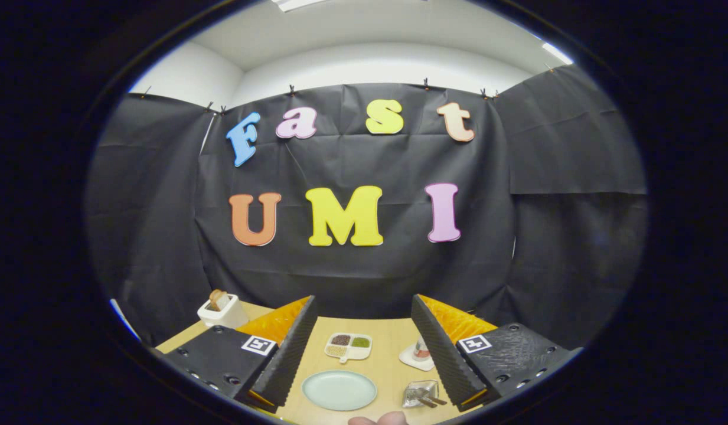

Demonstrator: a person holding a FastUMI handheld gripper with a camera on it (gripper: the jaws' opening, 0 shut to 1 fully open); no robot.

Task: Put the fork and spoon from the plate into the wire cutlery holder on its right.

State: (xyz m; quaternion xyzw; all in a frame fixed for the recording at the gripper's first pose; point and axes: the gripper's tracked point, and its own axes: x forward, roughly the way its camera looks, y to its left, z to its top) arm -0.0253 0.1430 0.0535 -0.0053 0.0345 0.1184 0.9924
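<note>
Scene viewed from a fisheye camera mounted on the gripper [361,348], aimed forward along its two spread fingers, held high and level, booth wall faced squarely, wooden table [393,369] seen low and near, pale plate [339,390] framed between the fingers.

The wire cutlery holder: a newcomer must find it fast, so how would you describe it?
On the wooden table, between the open gripper fingers, lies a pale round plate. Right of it sits the wire cutlery holder, the only metal mesh thing, with utensil handles sticking out.
</note>
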